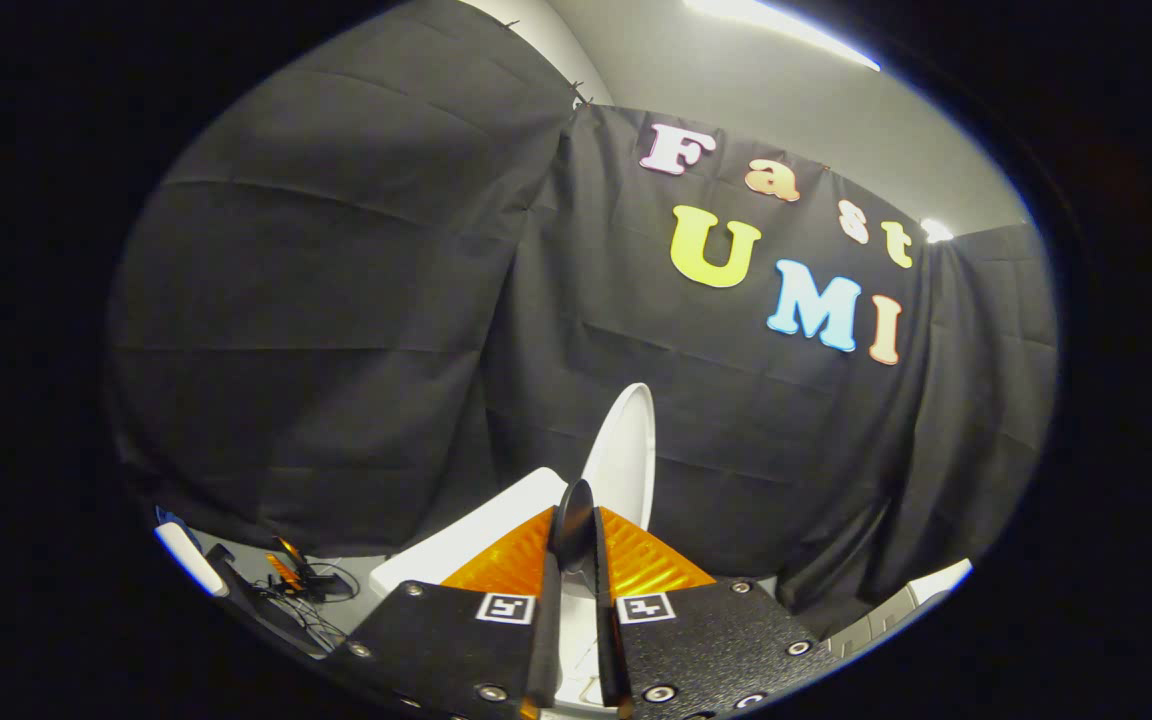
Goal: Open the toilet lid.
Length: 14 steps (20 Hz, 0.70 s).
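Lid [626, 450] upright just beyond nearly closed claw [576, 520] fingertips.

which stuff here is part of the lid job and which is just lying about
Job:
toilet lid, raised upright just beyond the fingers
toilet tank
gripper, fingers nearly closed

Lying about:
cables and small gear on the floor beside the toilet
black cloth wall
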### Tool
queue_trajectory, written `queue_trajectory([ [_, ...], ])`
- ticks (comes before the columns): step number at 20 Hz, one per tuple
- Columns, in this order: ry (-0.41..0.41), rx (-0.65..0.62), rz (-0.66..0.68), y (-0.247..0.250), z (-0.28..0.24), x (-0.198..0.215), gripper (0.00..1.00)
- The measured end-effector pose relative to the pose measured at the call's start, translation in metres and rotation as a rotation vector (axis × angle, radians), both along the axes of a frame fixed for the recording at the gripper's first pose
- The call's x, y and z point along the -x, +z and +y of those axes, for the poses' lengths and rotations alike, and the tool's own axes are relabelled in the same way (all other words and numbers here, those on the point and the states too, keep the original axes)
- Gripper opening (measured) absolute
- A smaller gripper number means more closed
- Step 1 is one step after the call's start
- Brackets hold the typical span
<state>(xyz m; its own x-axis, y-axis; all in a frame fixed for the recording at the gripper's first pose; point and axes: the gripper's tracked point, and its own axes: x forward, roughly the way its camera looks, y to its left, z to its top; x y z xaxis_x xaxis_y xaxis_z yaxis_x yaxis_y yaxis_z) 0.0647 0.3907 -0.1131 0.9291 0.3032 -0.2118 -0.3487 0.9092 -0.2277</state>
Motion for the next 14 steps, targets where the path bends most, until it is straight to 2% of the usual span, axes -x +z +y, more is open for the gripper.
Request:
queue_trajectory([
  [1,0.030,-0.028,0.019,0.001,0.001,0.002,0.21],
  [6,0.135,-0.080,-0.005,0.037,-0.009,0.022,0.94],
  [10,0.251,-0.150,-0.047,0.071,-0.028,0.060,0.95],
  [14,0.256,-0.163,-0.184,0.105,-0.099,0.085,0.95],
])
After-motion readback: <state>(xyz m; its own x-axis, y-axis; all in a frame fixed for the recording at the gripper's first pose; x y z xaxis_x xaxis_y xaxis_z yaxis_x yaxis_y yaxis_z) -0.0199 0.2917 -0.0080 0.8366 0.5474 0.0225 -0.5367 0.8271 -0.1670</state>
